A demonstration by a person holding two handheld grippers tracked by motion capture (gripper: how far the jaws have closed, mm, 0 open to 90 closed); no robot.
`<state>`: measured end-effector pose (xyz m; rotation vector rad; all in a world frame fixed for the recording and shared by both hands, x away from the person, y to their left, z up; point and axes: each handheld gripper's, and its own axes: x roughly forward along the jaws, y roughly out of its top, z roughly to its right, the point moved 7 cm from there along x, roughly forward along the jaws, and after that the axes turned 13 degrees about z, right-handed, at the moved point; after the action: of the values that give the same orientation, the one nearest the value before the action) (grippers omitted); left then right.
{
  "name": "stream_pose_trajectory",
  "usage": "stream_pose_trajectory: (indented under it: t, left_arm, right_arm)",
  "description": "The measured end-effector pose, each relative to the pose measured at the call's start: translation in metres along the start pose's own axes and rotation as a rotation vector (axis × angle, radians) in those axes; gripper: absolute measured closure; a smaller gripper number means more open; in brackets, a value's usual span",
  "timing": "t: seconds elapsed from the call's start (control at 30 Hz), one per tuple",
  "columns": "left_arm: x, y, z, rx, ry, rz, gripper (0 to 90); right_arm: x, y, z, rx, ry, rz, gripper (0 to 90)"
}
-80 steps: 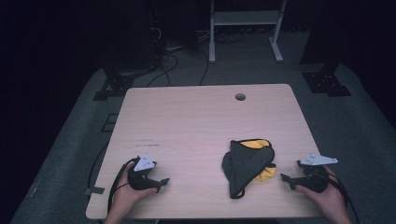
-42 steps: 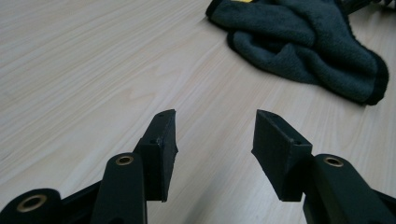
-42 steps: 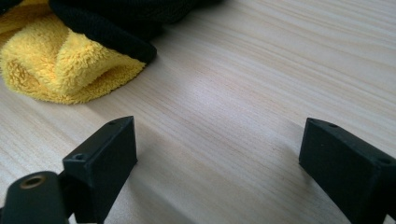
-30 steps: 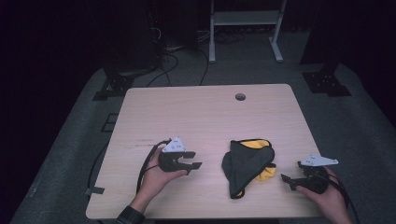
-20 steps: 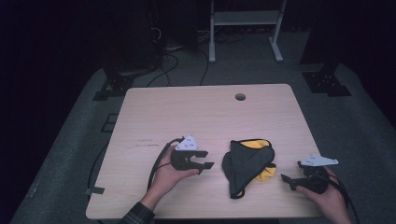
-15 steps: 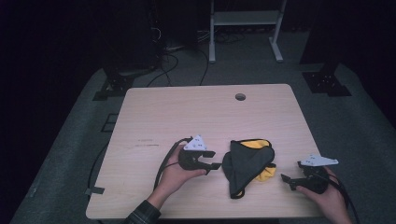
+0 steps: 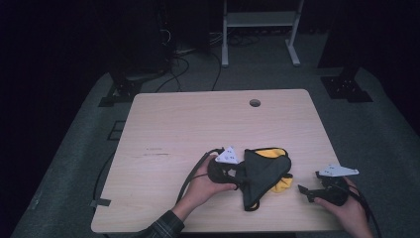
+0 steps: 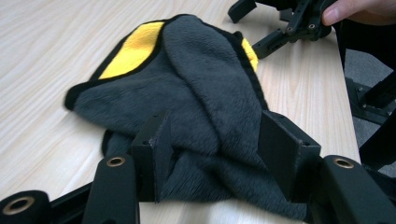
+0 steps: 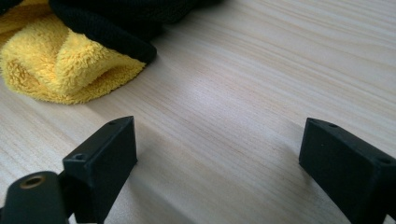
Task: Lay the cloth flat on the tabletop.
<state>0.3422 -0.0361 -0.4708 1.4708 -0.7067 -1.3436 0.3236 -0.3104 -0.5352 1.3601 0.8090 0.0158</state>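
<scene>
Left claw [image 7: 236, 174] moved right to cloth [image 7: 262, 171], jaws widening astride it, right claw [image 7: 308, 191] spread.

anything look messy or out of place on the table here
Only the cloth: it lies crumpled in a heap near the table's front edge, grey side up, with yellow folds poking out at the back and right. The left gripper has its jaws around a grey fold. Nothing looks spilled or damaged.

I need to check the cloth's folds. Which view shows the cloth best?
The left gripper view: the cloth lies close up, grey folds and yellow lining clear. The high view shows its whole outline, small and dim; the right gripper view, one yellow corner.
</scene>
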Motion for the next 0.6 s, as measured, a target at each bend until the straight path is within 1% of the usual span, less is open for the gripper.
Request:
stream_pose_trajectory:
  t: [0.03, 0.1, 0.13, 0.17, 0.23, 0.27, 0.3, 0.33, 0.37, 0.4, 0.43, 0.47, 0.53, 0.57, 0.6]
  left_arm:
    - [0.006, 0.001, 0.003, 0.002, -0.007, 0.001, 43.7]
    - [0.011, 0.003, 0.006, 0.011, -0.018, -0.002, 44.2]
    - [0.011, 0.003, 0.006, 0.011, -0.018, -0.002, 44.4]
    - [0.016, 0.003, 0.007, 0.025, -0.021, -0.011, 44.6]
    - [0.021, 0.003, 0.006, 0.029, -0.016, -0.017, 45.1]
    - [0.021, 0.003, 0.006, 0.029, -0.016, -0.017, 45.2]
    - [0.027, 0.001, 0.005, 0.022, -0.016, -0.025, 45.5]
    - [0.027, 0.001, 0.005, 0.022, -0.016, -0.025, 45.6]
    - [0.032, -0.002, 0.003, 0.022, -0.015, -0.037, 46.0]
    - [0.032, -0.002, 0.003, 0.022, -0.015, -0.037, 46.2]
    - [0.037, -0.005, 0.002, 0.02, -0.016, -0.051, 46.9]
    - [0.039, -0.007, 0.002, 0.016, -0.019, -0.06, 48.4]
    - [0.041, -0.009, 0.003, 0.01, -0.02, -0.067, 54.5]
    - [0.041, -0.009, 0.003, 0.01, -0.02, -0.067, 59.7]
    - [0.042, -0.008, 0.004, -0.012, -0.029, -0.069, 65.5]
  right_arm:
    - [0.0, 0.0, 0.0, 0.0, 0.0, 0.0, 10.1]
    - [0.0, 0.0, 0.0, 0.0, 0.0, 0.0, 10.1]
    - [0.0, 0.0, 0.0, 0.0, 0.0, 0.0, 10.1]
    - [0.0, 0.0, 0.0, 0.0, 0.0, 0.0, 10.1]
    - [0.0, 0.0, 0.0, 0.0, 0.0, 0.0, 10.1]
    - [0.0, 0.0, 0.0, 0.0, 0.0, 0.0, 10.1]
    - [0.0, 0.0, 0.0, 0.0, 0.0, 0.0, 10.1]
    - [0.0, 0.0, 0.0, 0.0, 0.0, 0.0, 10.1]
    - [0.0, 0.0, 0.0, 0.0, 0.0, 0.0, 10.1]
    - [0.0, 0.0, 0.0, 0.0, 0.0, 0.0, 10.1]
    - [0.0, 0.0, 0.0, 0.0, 0.0, 0.0, 10.1]
    - [0.0, 0.0, 0.0, 0.0, 0.0, 0.0, 10.1]
    - [0.0, 0.0, 0.0, 0.0, 0.0, 0.0, 10.1]
    - [0.0, 0.0, 0.0, 0.0, 0.0, 0.0, 10.1]
    - [0.0, 0.0, 0.0, 0.0, 0.0, 0.0, 10.1]
